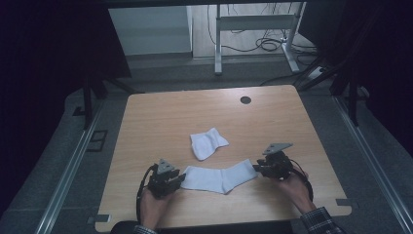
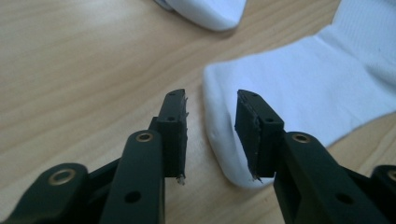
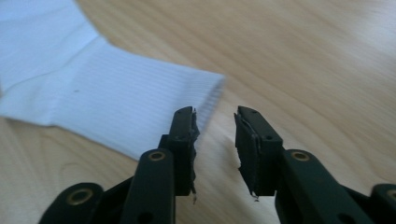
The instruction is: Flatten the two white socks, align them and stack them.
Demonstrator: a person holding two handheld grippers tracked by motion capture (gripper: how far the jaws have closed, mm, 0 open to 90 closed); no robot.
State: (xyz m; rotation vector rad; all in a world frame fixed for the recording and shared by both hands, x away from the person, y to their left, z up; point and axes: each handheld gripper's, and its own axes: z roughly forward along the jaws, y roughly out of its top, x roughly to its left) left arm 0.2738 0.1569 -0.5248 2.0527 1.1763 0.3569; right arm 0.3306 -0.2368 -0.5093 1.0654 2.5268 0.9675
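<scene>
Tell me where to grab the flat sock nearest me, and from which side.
Take the flat sock at its two ends: left gripper on the rounded toe from the left, right gripper on the ribbed cuff from the right. It lies stretched between them, both open at its ends.

On the tabletop (image 1: 160,117), one sock (image 1: 219,178) lies flat at lower middle, between the left hand-held gripper (image 1: 179,179) and the right hand-held gripper (image 1: 256,169). A folded sock (image 1: 207,143) sits just above it.

Left gripper (image 1: 179,178), right gripper (image 1: 256,168) gape apart.
</scene>
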